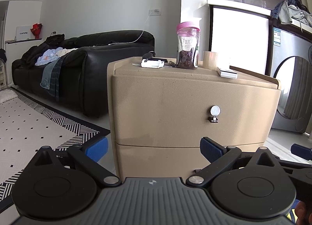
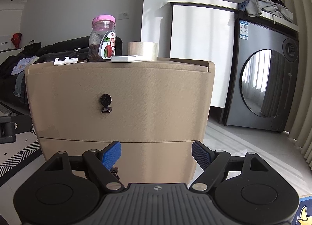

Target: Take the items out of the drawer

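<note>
A beige two-drawer cabinet [image 1: 185, 108] [image 2: 120, 104] stands in front of me with both drawers closed. The upper drawer has a small round pull knob [image 1: 215, 113] [image 2: 105, 102]. The lower drawer's knob [image 2: 115, 172] shows partly behind my right gripper's left finger. My left gripper [image 1: 154, 150] is open and empty, a short way in front of the lower drawer. My right gripper [image 2: 156, 154] is open and empty, also in front of the lower drawer. The right gripper's blue finger tip [image 1: 301, 152] shows at the right edge of the left wrist view.
On the cabinet top stand a pink-lidded jar [image 1: 188, 45] [image 2: 103, 39], a tape roll [image 1: 210, 59] [image 2: 142, 50], a white flat box [image 1: 227, 73] [image 2: 126, 58] and a white clip [image 1: 152, 63] [image 2: 65, 61]. A black sofa [image 1: 78, 69] is left, a washing machine [image 2: 267, 84] right, a patterned rug [image 1: 29, 123] on the floor.
</note>
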`<control>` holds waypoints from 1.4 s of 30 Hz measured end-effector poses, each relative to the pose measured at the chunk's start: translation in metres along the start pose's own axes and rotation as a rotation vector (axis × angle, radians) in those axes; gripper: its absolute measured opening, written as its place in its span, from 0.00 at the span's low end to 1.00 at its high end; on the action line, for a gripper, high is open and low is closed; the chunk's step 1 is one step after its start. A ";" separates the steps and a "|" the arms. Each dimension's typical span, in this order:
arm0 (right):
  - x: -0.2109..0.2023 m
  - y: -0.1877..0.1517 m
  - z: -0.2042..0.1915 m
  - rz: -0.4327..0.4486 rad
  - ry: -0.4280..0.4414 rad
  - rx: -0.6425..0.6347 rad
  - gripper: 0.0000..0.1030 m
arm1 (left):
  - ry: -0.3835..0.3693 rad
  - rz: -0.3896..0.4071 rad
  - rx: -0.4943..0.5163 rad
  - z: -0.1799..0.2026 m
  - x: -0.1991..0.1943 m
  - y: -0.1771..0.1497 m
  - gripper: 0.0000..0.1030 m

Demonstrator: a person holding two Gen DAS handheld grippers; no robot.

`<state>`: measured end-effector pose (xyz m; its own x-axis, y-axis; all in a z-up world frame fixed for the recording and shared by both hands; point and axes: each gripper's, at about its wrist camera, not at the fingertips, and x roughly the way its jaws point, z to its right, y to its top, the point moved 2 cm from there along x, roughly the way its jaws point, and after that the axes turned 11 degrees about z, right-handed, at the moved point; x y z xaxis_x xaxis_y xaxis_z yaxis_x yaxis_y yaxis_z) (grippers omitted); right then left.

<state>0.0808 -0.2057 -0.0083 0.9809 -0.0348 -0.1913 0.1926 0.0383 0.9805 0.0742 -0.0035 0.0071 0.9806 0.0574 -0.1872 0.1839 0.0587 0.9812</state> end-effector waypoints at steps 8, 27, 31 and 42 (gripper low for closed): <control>-0.001 0.002 0.001 0.010 0.000 -0.002 0.81 | -0.003 0.001 -0.002 -0.001 -0.001 0.000 1.00; -0.004 0.000 0.000 0.021 0.008 -0.011 0.81 | -0.010 0.004 0.008 0.003 -0.002 0.001 1.00; -0.005 0.001 -0.001 0.026 0.010 -0.014 0.81 | -0.013 0.005 0.008 0.004 -0.002 0.000 1.00; -0.006 0.001 -0.001 0.030 0.014 -0.012 0.81 | -0.009 0.005 0.003 0.001 -0.001 0.001 1.00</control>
<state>0.0750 -0.2048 -0.0060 0.9866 -0.0197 -0.1621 0.1629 0.0507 0.9853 0.0734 -0.0047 0.0084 0.9822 0.0487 -0.1816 0.1789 0.0554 0.9823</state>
